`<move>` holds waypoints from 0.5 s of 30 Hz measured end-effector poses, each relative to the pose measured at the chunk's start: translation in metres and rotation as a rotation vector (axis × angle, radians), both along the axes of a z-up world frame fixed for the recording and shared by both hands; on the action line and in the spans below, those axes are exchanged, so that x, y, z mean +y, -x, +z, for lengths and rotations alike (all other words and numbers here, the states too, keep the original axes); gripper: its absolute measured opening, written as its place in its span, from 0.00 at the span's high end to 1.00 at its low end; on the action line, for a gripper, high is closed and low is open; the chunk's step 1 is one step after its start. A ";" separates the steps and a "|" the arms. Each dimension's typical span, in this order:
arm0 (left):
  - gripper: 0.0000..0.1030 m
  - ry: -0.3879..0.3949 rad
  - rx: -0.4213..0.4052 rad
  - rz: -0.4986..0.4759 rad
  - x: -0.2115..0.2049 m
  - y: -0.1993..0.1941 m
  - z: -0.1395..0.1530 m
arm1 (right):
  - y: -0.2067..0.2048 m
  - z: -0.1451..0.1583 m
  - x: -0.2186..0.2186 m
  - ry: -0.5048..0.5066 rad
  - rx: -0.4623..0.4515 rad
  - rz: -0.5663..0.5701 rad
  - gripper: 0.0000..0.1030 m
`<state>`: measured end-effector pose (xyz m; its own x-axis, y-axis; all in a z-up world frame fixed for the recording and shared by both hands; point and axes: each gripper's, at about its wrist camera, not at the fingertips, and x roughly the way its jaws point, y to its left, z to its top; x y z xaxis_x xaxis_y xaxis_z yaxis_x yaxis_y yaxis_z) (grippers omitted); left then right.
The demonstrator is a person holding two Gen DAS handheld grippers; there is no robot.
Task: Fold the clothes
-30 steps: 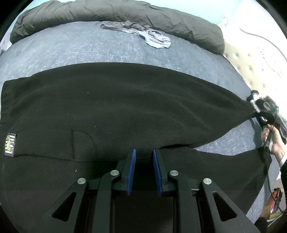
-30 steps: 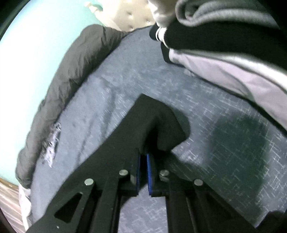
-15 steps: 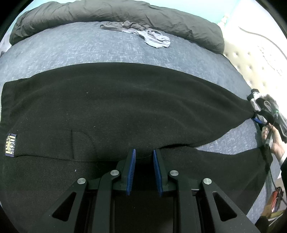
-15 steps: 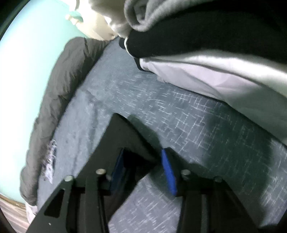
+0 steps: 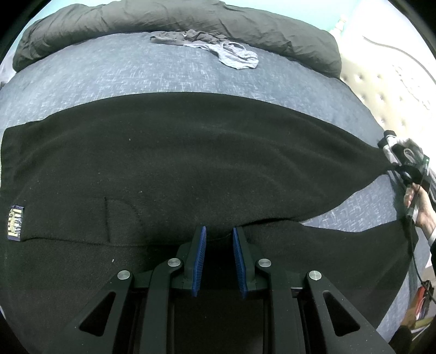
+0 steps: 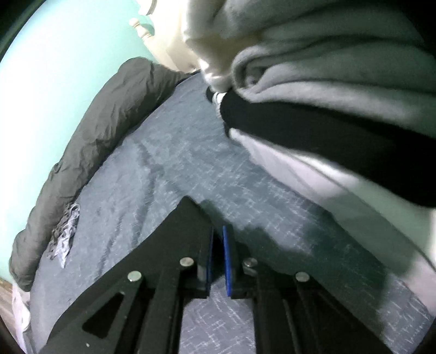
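A black fleece garment (image 5: 190,152) lies spread across the blue-grey bed (image 5: 109,70), with a small label (image 5: 16,223) at its left end. My left gripper (image 5: 218,231) is shut on a raised fold of its near edge. At the far right the cloth is drawn to a point at my right gripper (image 5: 400,163), held by a hand (image 5: 422,215). In the right wrist view the right gripper (image 6: 218,231) has its jaws closing, blue pads nearly together, on the corner of the black garment (image 6: 163,245).
A dark grey duvet (image 5: 190,19) is bunched along the far side of the bed. A small grey garment (image 5: 231,54) lies in front of it. A cream tufted headboard (image 5: 381,81) stands at the right. A stack of folded clothes (image 6: 327,95) lies just beyond the right gripper.
The right gripper's jaws opened half a second ago and have come together again on the garment's corner, closer to the folded stack. The left gripper has kept still.
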<state>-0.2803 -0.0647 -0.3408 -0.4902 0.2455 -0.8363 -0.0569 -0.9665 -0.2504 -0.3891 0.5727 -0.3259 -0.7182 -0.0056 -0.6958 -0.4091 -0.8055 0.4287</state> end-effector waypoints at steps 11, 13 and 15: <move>0.79 -0.003 0.003 -0.006 0.002 -0.003 0.002 | -0.016 -0.007 -0.003 0.157 -0.034 -0.004 0.65; 0.79 -0.002 0.003 -0.007 0.002 -0.004 0.002 | -0.018 -0.006 -0.006 0.196 -0.010 0.014 0.65; 0.79 0.000 0.002 -0.010 0.003 -0.004 0.002 | -0.017 -0.007 -0.007 0.222 -0.006 0.013 0.65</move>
<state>-0.2760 -0.0612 -0.3388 -0.4896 0.2506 -0.8352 -0.0669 -0.9658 -0.2506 -0.3722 0.5657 -0.3328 -0.7132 -0.1683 -0.6805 -0.4021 -0.6969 0.5938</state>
